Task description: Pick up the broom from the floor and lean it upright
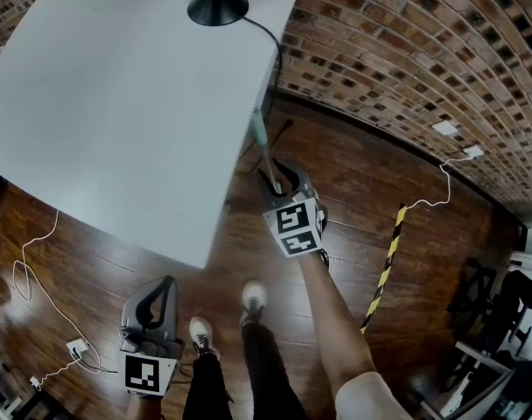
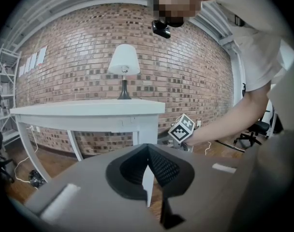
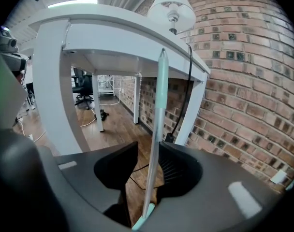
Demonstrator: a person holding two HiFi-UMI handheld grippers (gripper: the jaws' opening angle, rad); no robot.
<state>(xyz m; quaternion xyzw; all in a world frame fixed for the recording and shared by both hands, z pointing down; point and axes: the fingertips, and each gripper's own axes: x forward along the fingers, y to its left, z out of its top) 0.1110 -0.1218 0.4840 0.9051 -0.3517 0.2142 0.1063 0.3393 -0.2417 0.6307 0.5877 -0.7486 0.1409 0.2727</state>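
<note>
Broom handle (image 3: pixel 158 129) stands nearly upright at the R side of the white table (image 1: pixel 117 103). Its pale-green top end rests against the tabletop edge, just beside the black lamp cord (image 1: pixel 270 35). Right gripper (image 1: pixel 277 180) sits low on the handle w/ jaws spread. The handle runs btw them, close to the R jaw, w/ a clear gap on the L jaw's side, so no pinch. Broom head is hidden below the gripper.

Left gripper (image 1: pixel 167 283) hangs nearer the person, well apart from the broom, over the wood floor (image 1: pixel 353 182) by the shoes (image 1: pixel 253 297). Its jaws are pressed together, nothing btw them.

Only markings to read are the black-and-white square codes on each gripper's cube (image 1: pixel 294 226).

Lamp (image 1: pixel 218 3) stands at the table's far edge, near the brick wall (image 1: pixel 406 51). Yellow-black striped strip (image 1: pixel 387 265) lies on the floor to the R.
</note>
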